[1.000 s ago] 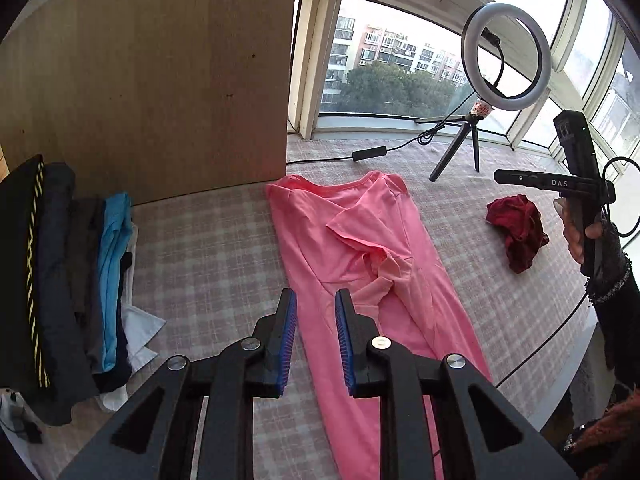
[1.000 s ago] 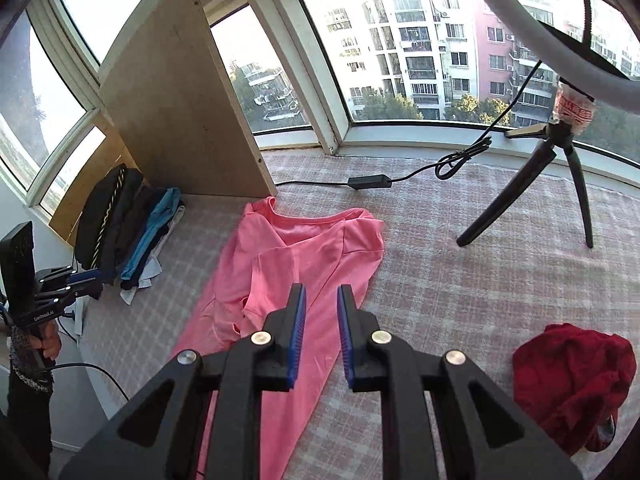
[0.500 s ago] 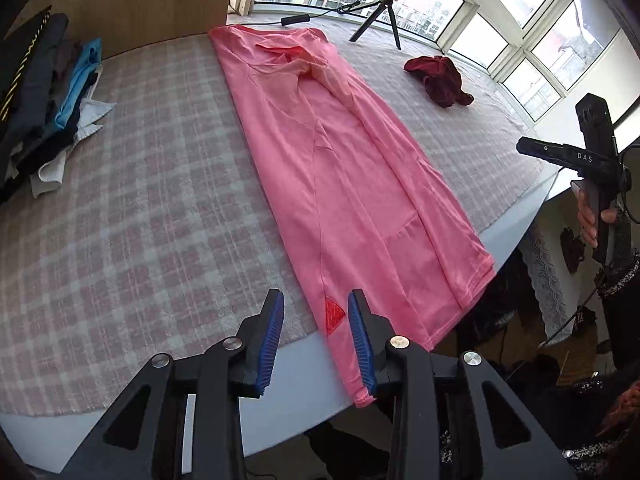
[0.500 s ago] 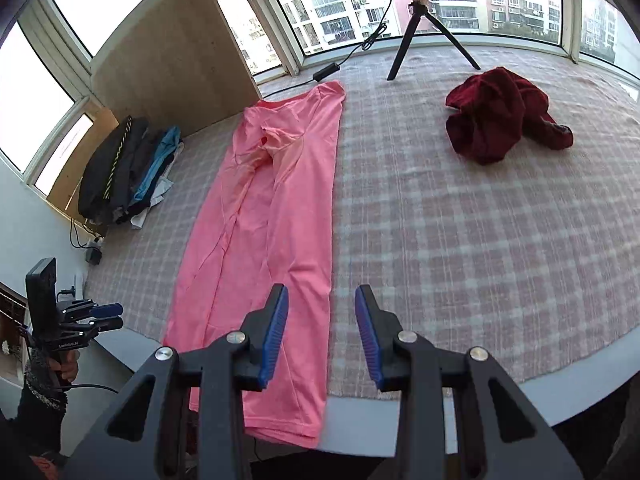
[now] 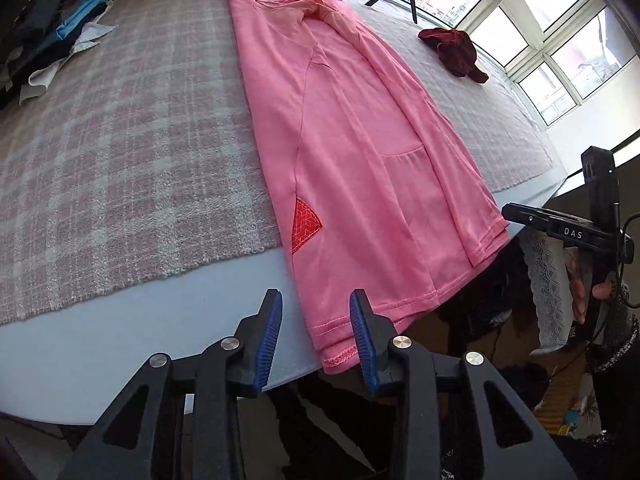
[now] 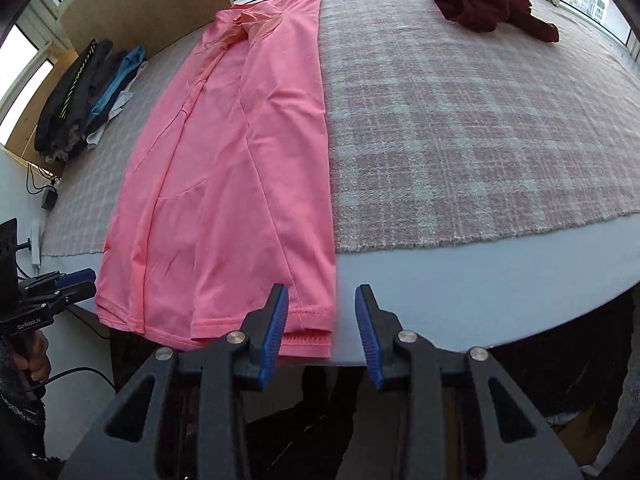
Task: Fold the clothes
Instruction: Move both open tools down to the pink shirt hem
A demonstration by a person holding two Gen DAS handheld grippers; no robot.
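A long pink garment lies flat along the table, folded lengthwise into a narrow strip. Its hem hangs a little over the near edge of the table, and its collar end reaches toward the windows at the far side. It rests mostly on a checked pink and white cloth that covers the table, but the hem part lies on the bare pale surface past the edge of this cloth. A small red triangle patch is seen on the garment's left edge, near the hem.

The left gripper is at the left hem corner of the garment, with its fingers spread apart and the corner between them; they do not press the fabric. The right gripper is at the right hem corner, its fingers also wide apart, the corner between them and not pinched.

Far from the garment's hem, to its right, a crumpled dark red garment lies on the cloth. To the garment's left, a pile of dark and blue clothes is by a wooden board.
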